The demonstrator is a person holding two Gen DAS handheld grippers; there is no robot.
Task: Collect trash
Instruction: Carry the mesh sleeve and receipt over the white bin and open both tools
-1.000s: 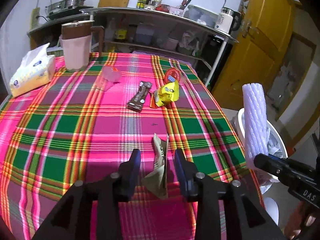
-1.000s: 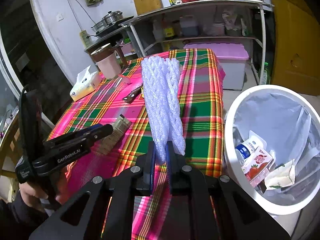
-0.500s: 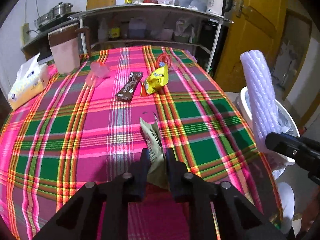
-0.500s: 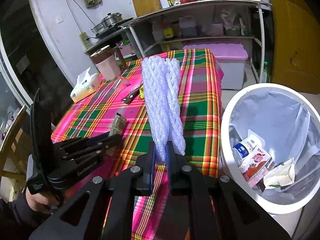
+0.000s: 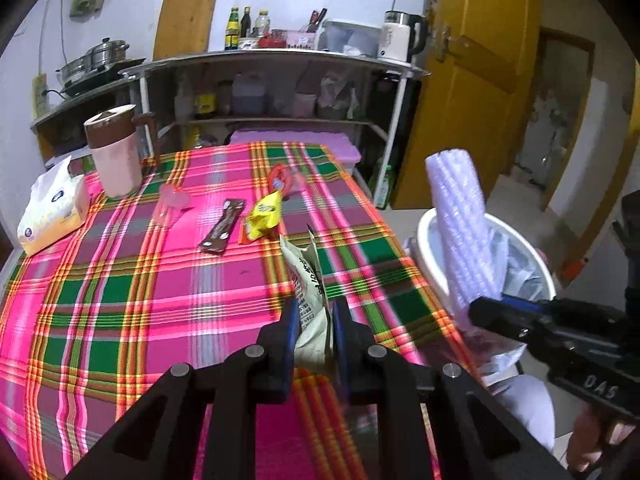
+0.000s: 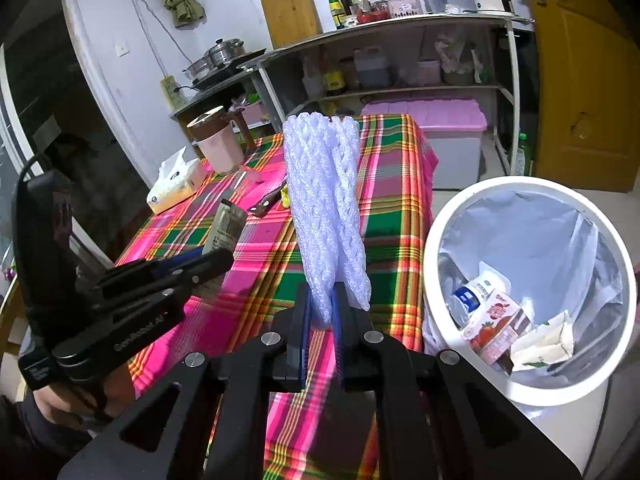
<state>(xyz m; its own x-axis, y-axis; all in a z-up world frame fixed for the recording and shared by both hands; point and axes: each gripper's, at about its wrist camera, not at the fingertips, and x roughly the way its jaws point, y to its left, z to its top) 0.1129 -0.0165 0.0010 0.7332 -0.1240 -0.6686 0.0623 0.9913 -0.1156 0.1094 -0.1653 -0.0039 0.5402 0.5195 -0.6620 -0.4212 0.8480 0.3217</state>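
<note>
Left wrist view: the left gripper [image 5: 314,320] is clenched on a crumpled beige wrapper [image 5: 310,284], lifted clear of the plaid tablecloth [image 5: 120,292].
Wrapper axis: long axis runs up and away from the jaws, torn top end pointing toward the far side of the table; dark print runs along it, too blurred to read.
Right wrist view: the right gripper [image 6: 322,320] is clamped on the bottom end of a white foam net sleeve [image 6: 324,208].
Sleeve axis: nearly upright, open end on top, leaning slightly left.
Sleeve place: over the table's near edge, just left of the white trash bin [image 6: 528,392].
Bin contents: a small bottle, a carton with a strawberry picture, a pale wrapper.
Writing: "DAS" on the right gripper's body in the left view; "GenRobot.AI" faintly on the left gripper's body in the right view.
On the cloth: a brown bar wrapper [image 5: 222,226], a yellow packet [image 5: 264,216], a tissue pack [image 5: 52,208].
</note>
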